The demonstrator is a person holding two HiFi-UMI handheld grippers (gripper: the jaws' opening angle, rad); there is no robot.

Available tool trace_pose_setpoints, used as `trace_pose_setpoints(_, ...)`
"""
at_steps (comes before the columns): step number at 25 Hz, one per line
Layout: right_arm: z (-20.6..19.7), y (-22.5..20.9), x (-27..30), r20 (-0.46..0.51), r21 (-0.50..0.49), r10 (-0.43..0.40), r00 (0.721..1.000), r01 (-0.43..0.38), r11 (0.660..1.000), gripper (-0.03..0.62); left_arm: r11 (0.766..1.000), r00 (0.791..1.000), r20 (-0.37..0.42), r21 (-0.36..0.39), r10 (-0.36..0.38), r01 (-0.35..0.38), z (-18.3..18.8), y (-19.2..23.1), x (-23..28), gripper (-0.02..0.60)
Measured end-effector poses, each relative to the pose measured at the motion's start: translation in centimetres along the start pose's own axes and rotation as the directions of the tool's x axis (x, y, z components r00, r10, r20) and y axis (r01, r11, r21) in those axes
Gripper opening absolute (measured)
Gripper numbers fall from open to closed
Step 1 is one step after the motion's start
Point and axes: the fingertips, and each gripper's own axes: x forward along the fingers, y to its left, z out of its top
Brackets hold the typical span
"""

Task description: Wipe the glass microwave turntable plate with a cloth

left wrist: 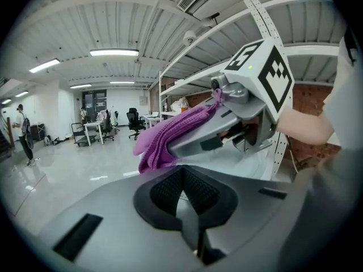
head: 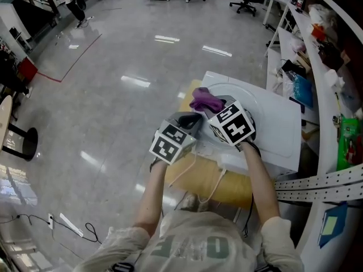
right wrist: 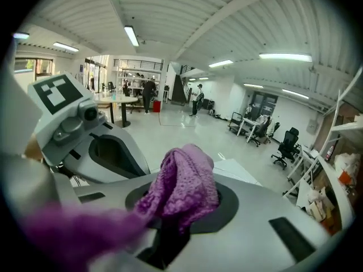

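Only in the head view: white table top [head: 283,137] with the round glass plate [head: 262,113] lying flat on it. Only in the gripper views: jaws up close. Left gripper [left wrist: 182,190] pinched almost closed, a thin pale sliver between. Right gripper [right wrist: 180,217] squeezed tight on the purple cloth [right wrist: 184,186], all bunched up, long side poking out past the jaws, near the plate's left edge.

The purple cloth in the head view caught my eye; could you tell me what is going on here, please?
A person holds a gripper in each hand over a white surface. The right gripper is clamped on a bunched purple cloth, held over the round glass plate lying there. The left gripper sits beside it at the plate's left edge, jaws drawn together; whether they pinch the rim is unclear.
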Motion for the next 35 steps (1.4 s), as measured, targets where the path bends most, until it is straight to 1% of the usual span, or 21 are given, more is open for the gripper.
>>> trace_pose_setpoints(4,0.0,-0.6,0.8,-0.051,-0.046,-0.031,0.998,0.028,0.999,0.051,1.0,1.0,-0.004,-0.01,0.019,-0.019,0.0,0.2,-0.1,0.002)
trace_pose_setpoints(7,0.2,-2.0,1.2,-0.059,-0.074,-0.065,0.996,0.06,0.995,0.051,1.0,1.0,-0.007,-0.015,0.013,-0.013,0.0,0.1,-0.1,0.002)
trace_pose_setpoints(11,-1.0,-4.6,1.0,-0.105,-0.041,-0.133,0.986,0.129,0.991,0.051,1.0,1.0,-0.005,-0.014,0.011,-0.011,-0.1,0.2,-0.1,0.002)
trace_pose_setpoints(14,-1.8,-6.8,0.3,-0.125,-0.046,-0.191,0.974,0.186,0.981,0.051,1.0,1.0,-0.007,-0.014,0.012,-0.012,-0.1,0.1,0.0,0.002)
trace_pose_setpoints(22,-5.7,-11.0,-3.2,-0.178,0.028,-0.289,0.941,0.299,0.954,0.051,1.0,1.0,-0.006,-0.01,0.013,-0.013,0.0,0.2,-0.2,0.002)
trace_pose_setpoints(25,-6.6,-11.6,-4.6,-0.188,0.051,-0.31,0.932,0.325,0.944,0.051,1.0,1.0,-0.007,-0.002,0.024,-0.024,-0.1,0.2,-0.3,0.002)
trace_pose_setpoints(30,-8.3,-11.8,-7.5,-0.221,0.057,-0.341,0.914,0.361,0.931,0.051,1.0,1.0,-0.012,-0.014,0.026,-0.026,-0.2,0.3,-0.4,0.002)
trace_pose_setpoints(35,-9.8,-10.6,-10.5,-0.198,0.077,-0.35,0.915,0.371,0.925,0.051,0.999,0.999,-0.011,-0.01,0.031,-0.031,-0.1,0.3,-0.3,0.002)
